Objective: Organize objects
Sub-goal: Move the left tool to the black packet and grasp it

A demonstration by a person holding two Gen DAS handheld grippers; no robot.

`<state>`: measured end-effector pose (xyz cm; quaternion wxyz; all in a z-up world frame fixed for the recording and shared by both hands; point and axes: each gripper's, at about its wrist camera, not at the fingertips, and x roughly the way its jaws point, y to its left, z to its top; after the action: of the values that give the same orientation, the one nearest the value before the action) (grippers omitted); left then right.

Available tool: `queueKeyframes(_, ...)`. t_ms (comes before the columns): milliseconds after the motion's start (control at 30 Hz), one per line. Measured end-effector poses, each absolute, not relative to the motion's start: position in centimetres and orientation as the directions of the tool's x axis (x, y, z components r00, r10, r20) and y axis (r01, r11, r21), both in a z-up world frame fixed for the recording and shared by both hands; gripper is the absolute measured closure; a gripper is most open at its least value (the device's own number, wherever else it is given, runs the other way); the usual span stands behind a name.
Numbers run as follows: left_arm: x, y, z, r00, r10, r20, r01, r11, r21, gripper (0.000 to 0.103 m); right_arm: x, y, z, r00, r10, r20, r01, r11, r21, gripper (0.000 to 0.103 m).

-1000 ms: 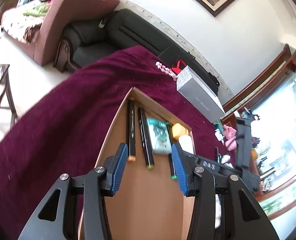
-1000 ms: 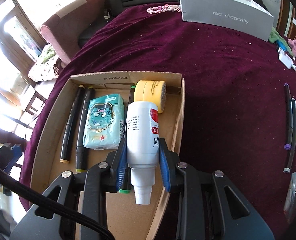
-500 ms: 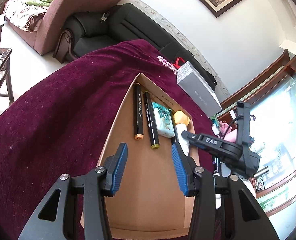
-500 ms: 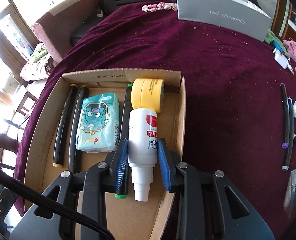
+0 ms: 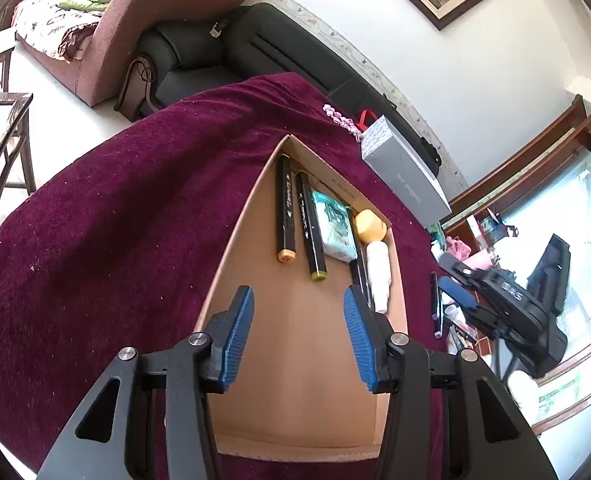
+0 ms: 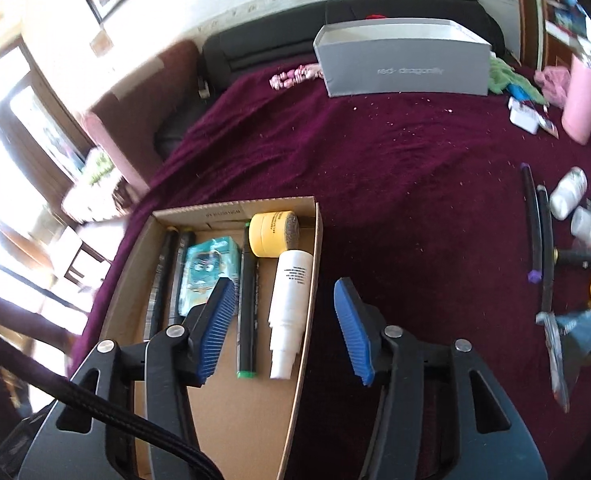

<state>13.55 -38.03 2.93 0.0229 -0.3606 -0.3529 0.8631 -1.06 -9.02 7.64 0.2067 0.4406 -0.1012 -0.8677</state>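
Along the right wall of the cardboard box (image 6: 313,264), in the lower middle of the right wrist view, the white bottle (image 6: 289,300) is seen lying flat with its nozzle toward the camera. It touches the yellow tape roll (image 6: 269,234) at its far end, and a green-capped marker (image 6: 247,304) lies just beside it on the left. The right gripper (image 6: 283,320) is above the bottle, and its jaws are opening; the blue pads press on nothing, so the bottle is judged to be released.

The step in hand is judged to be the withdrawal from the box. It is done well if the gripper is lifted straight up before it is turned away, so that the right jaw does not catch the box wall and the left jaw does not disturb the tissue pack (image 6: 207,272). The round bottle can roll, so it should not be brushed.

At the right edge of the frame, loose things wait on the maroon tabletop (image 6: 395,184): dark pens (image 6: 533,224), small white bottles (image 6: 571,192) and wrapped packets (image 6: 583,324). One of these is probably to be taken next.

In the left wrist view, the left gripper (image 5: 297,336) is held over the bare near part of the box floor, jaws apart and empty. It is better kept there, clear of the two black markers (image 5: 295,220).
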Motion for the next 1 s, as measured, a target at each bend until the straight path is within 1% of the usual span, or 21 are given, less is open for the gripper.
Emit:
queueKeyframes(67,13.8,-37.6,3.3,-0.737,0.294,-0.609,0.208,-0.759,-0.617,0.062,-0.3,-7.9,8.0,-0.546,-0.460,-0.701,0.268,-0.888,0.373,0.049)
queueKeyframes(167,14.1,-36.5,4.0,-0.734,0.288,-0.615,0.197,-0.776,-0.599,0.062,0.9,-5.9,8.5,-0.574,-0.459,-0.679,0.269,-0.888,0.373,0.049)
queueKeyframes(333,14.3,-33.6,5.3,-0.722,0.287,-0.629,0.166,-0.811,-0.561,0.062,2.2,-1.0,8.8,-0.631,-0.423,-0.650,0.224,-0.902,0.369,0.049)
queueKeyframes(400,14.1,-32.2,5.8,-0.714,0.293,-0.636,0.150,-0.823,-0.548,0.062,2.6,1.2,9.0,-0.655,-0.403,-0.639,0.195,-0.907,0.373,0.047)
queueKeyframes(533,13.4,-28.4,6.7,-0.689,0.309,-0.656,0.099,-0.856,-0.508,0.062,3.6,6.2,9.4,-0.709,-0.357,-0.608,0.135,-0.915,0.379,0.041)
queueKeyframes(633,12.8,-25.3,7.4,-0.671,0.324,-0.667,0.058,-0.874,-0.482,0.062,4.2,9.7,9.6,-0.740,-0.326,-0.589,0.097,-0.917,0.386,0.040)
queueKeyframes(700,12.4,-23.8,7.7,-0.661,0.332,-0.673,0.036,-0.882,-0.470,0.062,4.6,11.6,9.5,-0.751,-0.313,-0.582,0.075,-0.915,0.395,0.037)
queueKeyframes(900,10.3,-17.2,8.6,-0.610,0.361,-0.706,-0.062,-0.909,-0.411,0.062,5.6,16.3,8.9,-0.770,-0.290,-0.568,0.025,-0.904,0.427,0.036)
queueKeyframes(1000,9.1,-13.7,9.0,-0.582,0.375,-0.721,-0.126,-0.918,-0.376,0.062,5.4,18.5,8.4,-0.781,-0.271,-0.563,-0.010,-0.895,0.446,0.033)
